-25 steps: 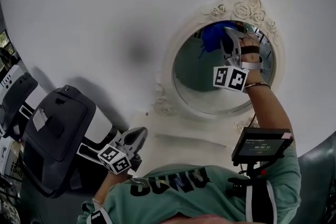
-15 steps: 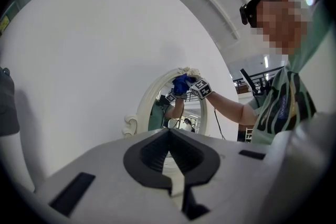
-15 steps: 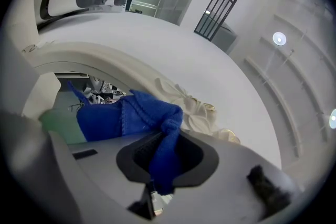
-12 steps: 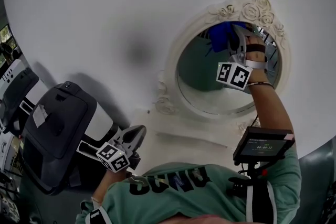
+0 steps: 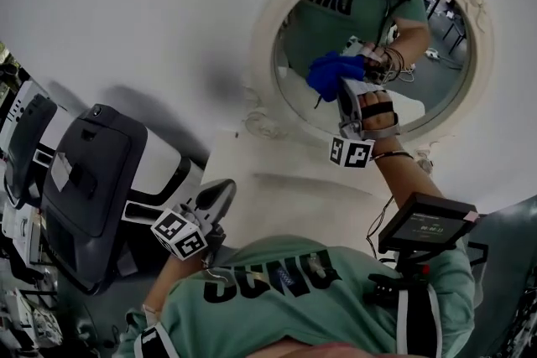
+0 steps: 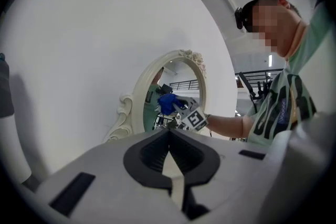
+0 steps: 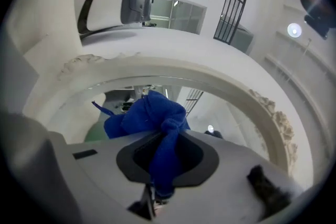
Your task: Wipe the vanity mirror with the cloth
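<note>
An oval vanity mirror (image 5: pixel 264 46) in an ornate white frame hangs on the white wall. A bunched blue cloth (image 5: pixel 330 73) is pressed against the left-middle of its glass. My right gripper (image 5: pixel 346 80) is shut on the blue cloth, which bulges out between the jaws in the right gripper view (image 7: pixel 149 115) in front of the mirror frame (image 7: pixel 220 84). My left gripper (image 5: pixel 214 212) hangs low by my body, shut and holding nothing. In the left gripper view the mirror (image 6: pixel 137 107), the cloth (image 6: pixel 167 102) and the right gripper (image 6: pixel 181 108) all lie ahead of it.
A white vanity top (image 5: pixel 277 197) sits under the mirror. A dark grey and white machine (image 5: pixel 92 189) stands at the left, close to my left gripper. A small screen (image 5: pixel 425 223) is strapped on the person's right side.
My right gripper has carried the cloth down the glass, from the mirror's top edge to its left-middle. The head view has tilted, so the mirror sits higher. The left gripper has barely moved.
</note>
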{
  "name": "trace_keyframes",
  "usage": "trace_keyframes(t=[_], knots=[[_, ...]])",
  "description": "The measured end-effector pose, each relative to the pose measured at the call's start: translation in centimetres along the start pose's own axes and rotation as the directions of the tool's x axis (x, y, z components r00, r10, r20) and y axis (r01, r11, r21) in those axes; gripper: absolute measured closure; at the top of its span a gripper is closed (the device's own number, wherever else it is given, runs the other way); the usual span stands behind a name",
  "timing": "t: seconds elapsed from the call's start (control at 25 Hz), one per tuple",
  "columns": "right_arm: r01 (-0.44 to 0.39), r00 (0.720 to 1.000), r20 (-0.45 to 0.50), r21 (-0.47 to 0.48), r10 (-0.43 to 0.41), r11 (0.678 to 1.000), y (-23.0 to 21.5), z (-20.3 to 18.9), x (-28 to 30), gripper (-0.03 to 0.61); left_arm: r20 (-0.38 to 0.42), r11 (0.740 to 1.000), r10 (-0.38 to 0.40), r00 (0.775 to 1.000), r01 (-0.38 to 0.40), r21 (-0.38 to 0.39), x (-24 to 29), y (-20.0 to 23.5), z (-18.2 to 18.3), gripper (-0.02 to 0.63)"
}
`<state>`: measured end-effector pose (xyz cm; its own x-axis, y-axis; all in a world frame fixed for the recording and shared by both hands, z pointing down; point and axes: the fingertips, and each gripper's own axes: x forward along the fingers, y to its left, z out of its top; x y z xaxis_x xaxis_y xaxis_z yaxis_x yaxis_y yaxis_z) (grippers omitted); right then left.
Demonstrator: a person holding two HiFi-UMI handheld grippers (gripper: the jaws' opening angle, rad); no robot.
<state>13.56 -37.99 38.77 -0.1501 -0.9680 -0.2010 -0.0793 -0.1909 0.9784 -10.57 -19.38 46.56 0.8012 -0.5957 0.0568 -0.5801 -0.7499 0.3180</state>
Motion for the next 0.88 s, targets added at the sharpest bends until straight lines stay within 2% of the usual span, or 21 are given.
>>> trace_keyframes(t=[0.12, 0.24, 0.32, 0.44, 0.6, 0.68, 0.8, 0.88], knots=[[-0.161, 0.987, 0.0, -0.011, 0.161, 0.987, 9.6, -0.3, -2.6, 0.528, -0.043, 1.0, -0.002, 0.999, 0.002, -0.022, 0.3, -1.1, -0.8, 0.604], [-0.34, 0.94, -0.034, -0.029, 0.339, 0.94, 18.8, -1.6, -5.6, 0.528, -0.076, 0.999, 0.004, 0.997, -0.007, -0.039, 0.4, -2.0, -1.6, 0.604], [-0.402, 0.914, -0.057, 0.002, 0.401, 0.916, 22.3, -2.3, -6.8, 0.528, -0.098, 0.999, 0.012, 0.995, -0.016, -0.04, 0.4, -1.9, -2.1, 0.604], [-0.401, 0.913, -0.06, 0.059, 0.404, 0.914, 22.7, -2.4, -7.0, 0.528, -0.114, 0.999, 0.025, 0.993, -0.029, -0.037, -0.1, -1.5, -2.4, 0.604], [-0.407, 0.91, -0.047, 0.087, 0.412, 0.909, 22.3, -2.4, -7.0, 0.528, -0.1, 0.999, 0.012, 0.995, -0.016, -0.03, 0.0, -2.4, -2.0, 0.604], [-0.451, 0.888, -0.045, 0.105, 0.457, 0.886, 22.9, -2.4, -7.0, 0.528, -0.089, 1.0, -0.002, 0.996, 0.0, -0.02, 0.3, -2.6, -1.6, 0.604], [-0.533, 0.84, -0.041, 0.124, 0.541, 0.837, 23.4, -1.8, -6.6, 0.528, -0.059, 1.0, -0.02, 0.998, 0.019, -0.008, 1.0, -2.2, -0.9, 0.604], [-0.538, 0.839, -0.02, 0.122, 0.544, 0.834, 22.2, -0.7, -6.4, 0.528, -0.036, 1.0, -0.029, 0.999, 0.029, -0.007, 1.1, -1.8, -0.4, 0.604]])
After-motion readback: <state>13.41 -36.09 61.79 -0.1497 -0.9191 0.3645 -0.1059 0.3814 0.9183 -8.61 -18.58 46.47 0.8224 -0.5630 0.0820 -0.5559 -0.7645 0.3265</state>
